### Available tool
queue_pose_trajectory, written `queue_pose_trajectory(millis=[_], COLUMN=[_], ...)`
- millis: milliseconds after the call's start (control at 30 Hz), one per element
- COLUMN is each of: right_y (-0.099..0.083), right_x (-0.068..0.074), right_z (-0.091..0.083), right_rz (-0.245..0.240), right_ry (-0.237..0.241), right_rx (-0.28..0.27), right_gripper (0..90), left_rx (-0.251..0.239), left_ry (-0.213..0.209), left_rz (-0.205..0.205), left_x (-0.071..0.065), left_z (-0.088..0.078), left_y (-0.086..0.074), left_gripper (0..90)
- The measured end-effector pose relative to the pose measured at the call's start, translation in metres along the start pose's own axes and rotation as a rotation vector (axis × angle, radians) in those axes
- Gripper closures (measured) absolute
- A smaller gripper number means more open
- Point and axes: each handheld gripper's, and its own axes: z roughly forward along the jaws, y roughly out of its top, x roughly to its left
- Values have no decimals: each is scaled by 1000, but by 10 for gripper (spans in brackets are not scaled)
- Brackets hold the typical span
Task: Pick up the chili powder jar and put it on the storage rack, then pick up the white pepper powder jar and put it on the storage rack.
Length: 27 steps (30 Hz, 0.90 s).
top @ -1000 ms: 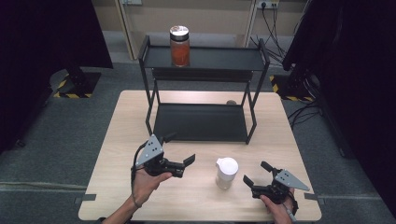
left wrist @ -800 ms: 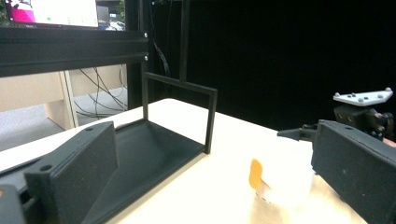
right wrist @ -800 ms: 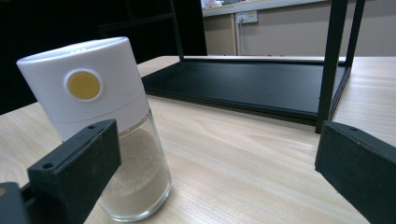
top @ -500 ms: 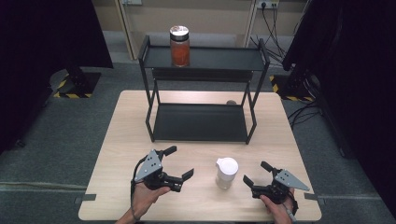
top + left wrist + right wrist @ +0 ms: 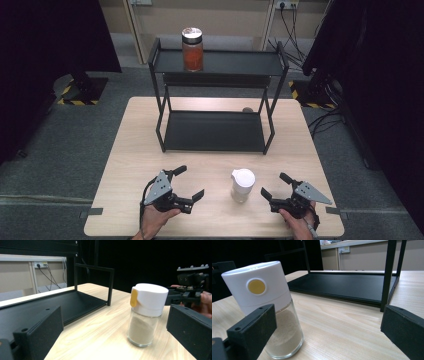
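Note:
A glass shaker [image 5: 242, 185] with a white lid and beige powder stands upright near the table's front edge, between my two grippers. My left gripper [image 5: 191, 181] lies to its left, jaws open and empty, pointing at it. My right gripper [image 5: 273, 184] lies to its right, open too, a short gap from the glass. In the left gripper view the shaker [image 5: 147, 315] stands ahead, right of centre, between the spread jaws of the left gripper [image 5: 113, 340]. In the right gripper view the shaker [image 5: 269, 312] sits close by the left jaw of the right gripper [image 5: 328, 340].
A black two-tier rack [image 5: 215, 131] stands at the table's middle back. On its top shelf a jar [image 5: 192, 50] with orange contents and a metal lid stands at the left. A small brown object [image 5: 246, 109] lies behind the rack. Bare wood [image 5: 135, 145] lies left of the rack.
My left gripper has pulled back toward the table's front edge, still open. The right gripper and the shaker have not moved.

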Motion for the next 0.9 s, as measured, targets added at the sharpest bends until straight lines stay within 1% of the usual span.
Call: queue_pose_trajectory(millis=[100,200,367,567,700,900], right_y=[0,0,0,-1,0,0], right_x=[0,0,0,0,1,1], right_z=[0,-1,-1,-2,-2,-1], right_rz=[1,0,-2,-3,-7,-10], right_ry=[2,6,7,4,4,7], right_rx=[-1,-3,-5,-4,-4,-3], right_gripper=[6,6,7,6,6,6], left_rx=[-3,-5,-8,-1,-1,0], left_ry=[5,7,7,10,15,20], left_rz=[1,-11,-1,-9,4,-7], left_x=[0,0,0,0,0,1], left_z=[-2,-3,-3,-2,-3,-4], left_y=[-6,-10,-16,-19,-20,-21], left_gripper=[0,0,0,0,0,0])
